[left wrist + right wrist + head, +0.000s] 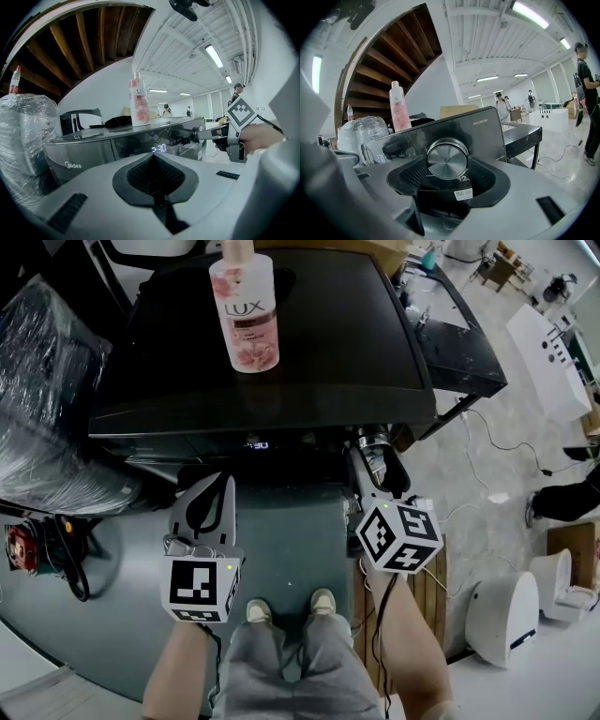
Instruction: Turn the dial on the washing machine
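Gripping dial (446, 161) (round, brushed silver) | right gripper (374, 448) clamped | left gripper (154, 165) closed, empty

We wear grey trousers (281, 667) and pale shoes (323, 601). Our left tongs (208, 488) are light grey plastic, their inner pads (138, 174) dark and finely ribbed, with a black slot on each side. Behind them sits a marker cube (200, 587), white with black squares. Our right tongs (372, 448) are the same grey and carry a second cube (400, 535). A thin black cable (377, 634) runs from it along our forearm.
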The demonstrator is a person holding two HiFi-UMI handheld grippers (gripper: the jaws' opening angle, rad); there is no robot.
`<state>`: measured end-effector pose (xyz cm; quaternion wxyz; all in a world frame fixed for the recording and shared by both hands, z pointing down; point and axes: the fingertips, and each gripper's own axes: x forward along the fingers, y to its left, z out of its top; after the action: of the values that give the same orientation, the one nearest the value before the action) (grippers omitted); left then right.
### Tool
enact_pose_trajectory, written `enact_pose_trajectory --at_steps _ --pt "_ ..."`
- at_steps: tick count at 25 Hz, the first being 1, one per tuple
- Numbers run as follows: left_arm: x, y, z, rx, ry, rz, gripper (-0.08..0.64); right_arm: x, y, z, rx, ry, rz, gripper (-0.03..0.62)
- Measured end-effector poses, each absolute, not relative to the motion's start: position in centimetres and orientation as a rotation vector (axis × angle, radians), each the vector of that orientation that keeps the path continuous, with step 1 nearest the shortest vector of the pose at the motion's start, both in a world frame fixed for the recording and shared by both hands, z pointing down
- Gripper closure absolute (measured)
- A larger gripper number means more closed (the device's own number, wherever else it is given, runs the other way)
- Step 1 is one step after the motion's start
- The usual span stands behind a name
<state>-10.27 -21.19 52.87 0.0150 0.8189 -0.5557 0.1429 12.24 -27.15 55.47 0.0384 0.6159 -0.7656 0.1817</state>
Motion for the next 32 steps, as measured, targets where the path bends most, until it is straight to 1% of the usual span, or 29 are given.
enact_pose_trajectory --at_steps 10,16,28,32 --pt "-10.18 -21.12 52.69 2.546 -1.722 0.439 0.541 12.30 -27.16 55.44 1.916 -2.376 0.696 0.296" --pt "-10.26 -21.15 52.58 2.539 -1.717 0.435 0.541 12.40 -27.16 55.49 1.963 -2.396 0.837 0.296" --pt "-10.78 -21.15 52.83 2.517 -1.698 0.428 0.541 12.66 -27.03 55.97 2.072 -2.429 1.232 0.296" --pt "-10.99 -21.05 52.88 2.516 -1.696 0.435 0.541 12.64 -27.02 56.00 2.063 -2.435 1.220 0.296"
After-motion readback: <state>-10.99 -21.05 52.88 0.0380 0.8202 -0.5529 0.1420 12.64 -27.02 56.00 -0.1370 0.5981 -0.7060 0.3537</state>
